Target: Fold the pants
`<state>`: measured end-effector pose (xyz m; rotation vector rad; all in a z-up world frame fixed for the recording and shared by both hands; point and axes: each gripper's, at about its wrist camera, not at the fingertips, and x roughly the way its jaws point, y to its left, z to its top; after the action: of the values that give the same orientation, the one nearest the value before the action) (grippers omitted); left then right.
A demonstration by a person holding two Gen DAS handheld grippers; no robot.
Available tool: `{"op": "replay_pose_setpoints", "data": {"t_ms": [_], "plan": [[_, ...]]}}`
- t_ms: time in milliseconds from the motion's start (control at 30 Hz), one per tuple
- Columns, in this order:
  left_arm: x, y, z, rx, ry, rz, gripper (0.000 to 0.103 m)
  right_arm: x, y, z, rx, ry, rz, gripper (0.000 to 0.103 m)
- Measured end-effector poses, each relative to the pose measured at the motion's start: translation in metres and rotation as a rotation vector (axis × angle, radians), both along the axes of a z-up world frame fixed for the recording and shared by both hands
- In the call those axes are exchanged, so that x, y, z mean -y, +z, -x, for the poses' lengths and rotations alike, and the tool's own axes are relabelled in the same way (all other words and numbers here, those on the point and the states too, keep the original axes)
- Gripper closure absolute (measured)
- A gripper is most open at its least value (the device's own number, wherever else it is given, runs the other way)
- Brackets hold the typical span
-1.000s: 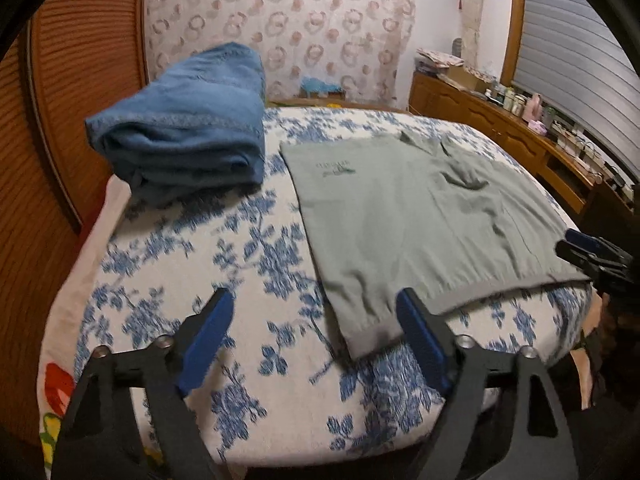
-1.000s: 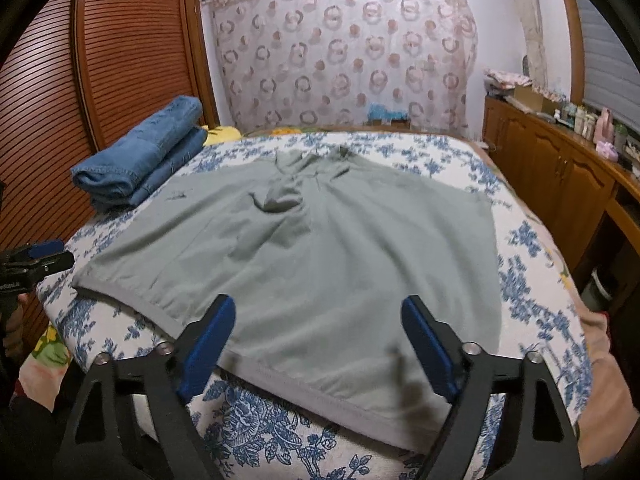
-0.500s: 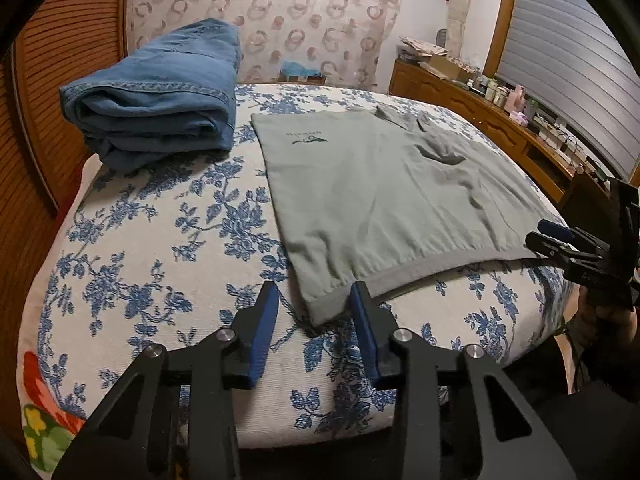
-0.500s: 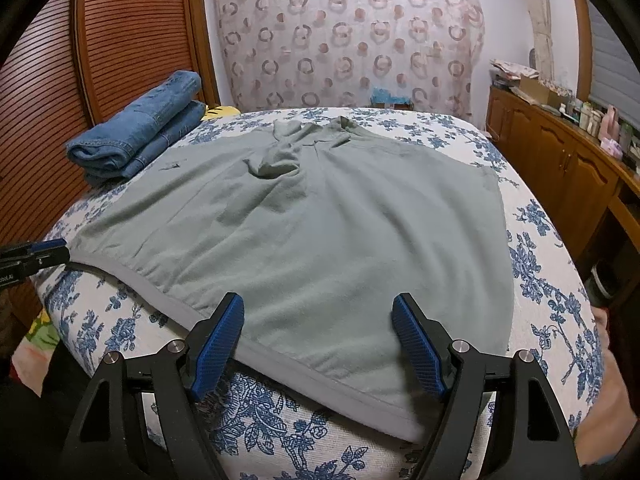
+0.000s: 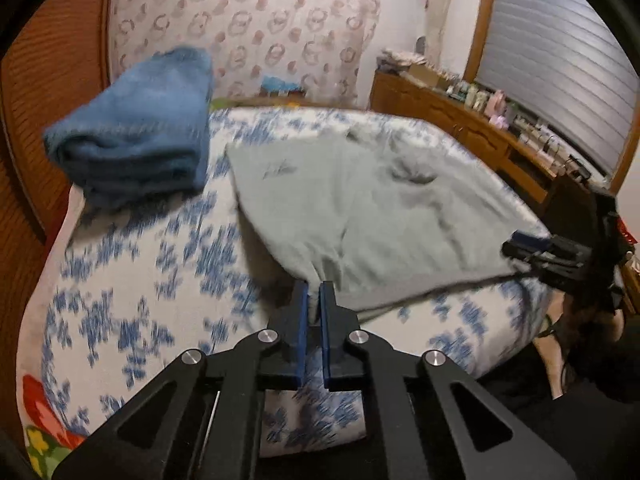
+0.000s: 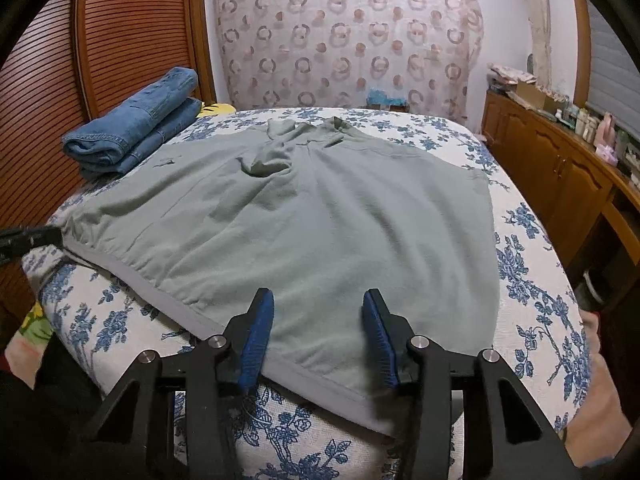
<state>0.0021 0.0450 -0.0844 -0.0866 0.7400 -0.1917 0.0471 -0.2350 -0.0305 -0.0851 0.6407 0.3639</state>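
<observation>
Grey-green pants [image 6: 304, 216] lie spread flat on a blue-flowered bedspread [image 6: 536, 280], waistband toward me. In the left wrist view my left gripper [image 5: 315, 292] is shut on the near left corner of the pants [image 5: 360, 208] and lifts it off the bed. My right gripper [image 6: 318, 312] is partly open, its blue pads [image 6: 260, 328] over the waistband near the right corner, not clamped. The right gripper also shows in the left wrist view [image 5: 532, 246]; the left gripper shows at the left edge of the right wrist view [image 6: 28, 238].
A folded stack of blue jeans [image 6: 132, 132] sits at the bed's far left by a wooden slatted wardrobe [image 6: 48, 72]. A wooden cabinet [image 6: 560, 168] with small bottles runs along the right. A patterned curtain [image 6: 344, 40] hangs behind the bed.
My left gripper went from wide open to shut on the pants' left waistband corner and raised it. My right gripper narrowed and moved in over the waistband.
</observation>
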Motion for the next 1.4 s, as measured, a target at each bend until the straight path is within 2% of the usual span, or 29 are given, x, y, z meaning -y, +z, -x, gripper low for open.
{"op": "replay_pose_setpoints", "data": {"t_ms": [200, 400, 733, 900, 1400], "plan": [[0.022, 0.034, -0.013, 0.067, -0.076, -0.009, 0.097, 0.008, 0.009, 0.000, 0.018, -0.012, -0.016, 0.055], [0.054, 0.051, -0.034, 0.099, -0.153, -0.015, 0.097, 0.016, 0.011, 0.005, 0.030, -0.024, -0.036, 0.055], [0.112, 0.066, -0.066, 0.112, -0.282, -0.017, 0.097, 0.029, 0.012, 0.011, 0.043, -0.027, -0.056, 0.055], [0.141, 0.072, -0.075, 0.111, -0.337, -0.020, 0.097, 0.044, 0.012, 0.014, 0.050, -0.038, -0.091, 0.044], [0.223, 0.080, -0.097, 0.078, -0.479, -0.010, 0.097, 0.066, 0.010, 0.026, 0.073, -0.088, -0.110, 0.042]]}}
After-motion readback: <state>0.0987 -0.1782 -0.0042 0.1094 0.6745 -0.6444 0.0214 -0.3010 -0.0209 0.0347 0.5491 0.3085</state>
